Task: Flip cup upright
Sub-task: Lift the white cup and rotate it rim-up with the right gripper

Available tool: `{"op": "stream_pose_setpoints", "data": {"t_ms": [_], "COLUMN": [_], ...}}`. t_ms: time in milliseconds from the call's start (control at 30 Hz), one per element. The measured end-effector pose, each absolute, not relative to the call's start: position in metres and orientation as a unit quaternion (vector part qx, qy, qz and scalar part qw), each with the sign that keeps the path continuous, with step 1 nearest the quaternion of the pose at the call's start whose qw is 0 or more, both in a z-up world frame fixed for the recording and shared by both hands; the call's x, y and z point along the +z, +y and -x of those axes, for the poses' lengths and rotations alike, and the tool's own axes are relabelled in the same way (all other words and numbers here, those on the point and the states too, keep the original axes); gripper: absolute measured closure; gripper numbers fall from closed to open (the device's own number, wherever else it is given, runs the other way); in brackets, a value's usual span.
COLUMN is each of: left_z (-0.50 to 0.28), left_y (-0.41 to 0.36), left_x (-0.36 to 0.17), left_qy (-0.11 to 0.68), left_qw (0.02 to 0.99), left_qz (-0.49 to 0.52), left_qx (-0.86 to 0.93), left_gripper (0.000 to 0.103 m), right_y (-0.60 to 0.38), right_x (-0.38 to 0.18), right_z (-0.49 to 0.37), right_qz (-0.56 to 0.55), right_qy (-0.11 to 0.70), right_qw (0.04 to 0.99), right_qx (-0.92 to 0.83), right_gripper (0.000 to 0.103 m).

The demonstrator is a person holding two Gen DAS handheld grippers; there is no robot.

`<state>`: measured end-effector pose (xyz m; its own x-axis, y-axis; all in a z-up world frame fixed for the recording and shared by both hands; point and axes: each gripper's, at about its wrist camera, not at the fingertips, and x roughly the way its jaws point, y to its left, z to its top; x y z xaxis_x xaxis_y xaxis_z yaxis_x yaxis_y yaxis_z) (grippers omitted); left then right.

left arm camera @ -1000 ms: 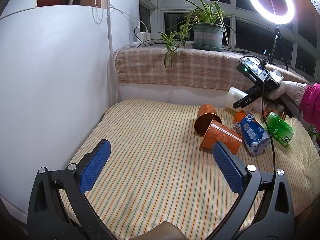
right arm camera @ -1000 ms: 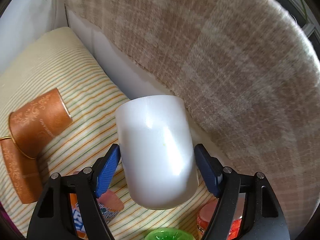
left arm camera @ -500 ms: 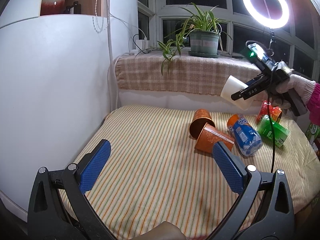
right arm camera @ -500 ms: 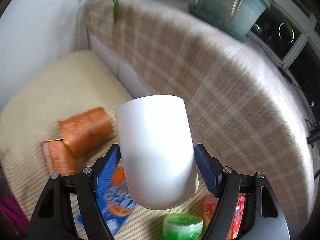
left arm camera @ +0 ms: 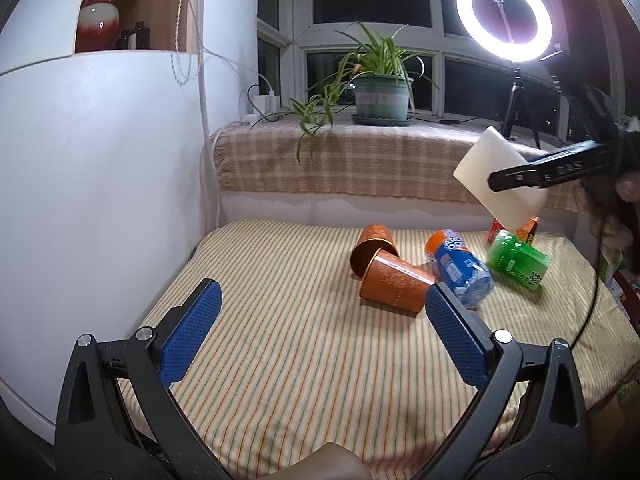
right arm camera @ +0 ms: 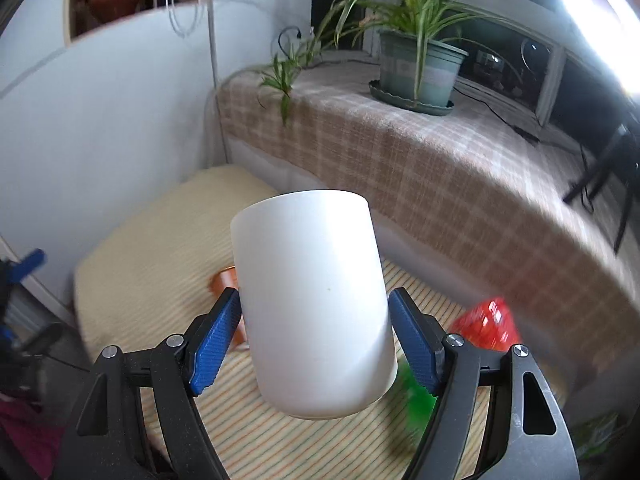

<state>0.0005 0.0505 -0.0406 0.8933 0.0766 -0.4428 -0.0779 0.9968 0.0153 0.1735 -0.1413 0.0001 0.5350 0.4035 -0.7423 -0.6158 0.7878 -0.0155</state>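
Step in hand: mid-flip. Right gripper point(right arm camera: 314, 330) clamps the cup point(right arm camera: 312, 300), airborne and tilted, at 2 o'clock in the left view. Left gripper point(left arm camera: 320, 336) is spread wide, empty. Next: finish rotating, set base down on the cloth point(left arm camera: 280, 360).

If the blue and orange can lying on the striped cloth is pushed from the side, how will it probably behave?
The blue and orange can lies on its side, so a sideways push would probably roll it. The soft striped cloth may slow it. It could soon bump the green can or the orange cup lying close beside it.
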Motion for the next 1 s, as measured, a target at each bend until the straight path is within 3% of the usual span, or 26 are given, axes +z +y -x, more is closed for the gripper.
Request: {"op": "stream_pose_setpoints", "data": {"t_ms": [400, 1000], "left_z": [0.014, 0.006], "left_y": [0.043, 0.036], "left_x": [-0.045, -0.066], "left_qy": [0.227, 0.275], "left_qw": [0.974, 0.961], "left_qz": [-0.004, 0.017], "left_qx": [0.013, -0.022], "left_gripper": [0.0, 0.0], "right_y": [-0.199, -0.211], "right_x": [-0.01, -0.122], "right_z": [-0.096, -0.082], "right_qz": [-0.045, -0.242], "right_qy": [0.405, 0.507], "right_qw": [0.866, 0.803], "right_qx": [0.29, 0.2], "right_gripper": [0.028, 0.027]}}
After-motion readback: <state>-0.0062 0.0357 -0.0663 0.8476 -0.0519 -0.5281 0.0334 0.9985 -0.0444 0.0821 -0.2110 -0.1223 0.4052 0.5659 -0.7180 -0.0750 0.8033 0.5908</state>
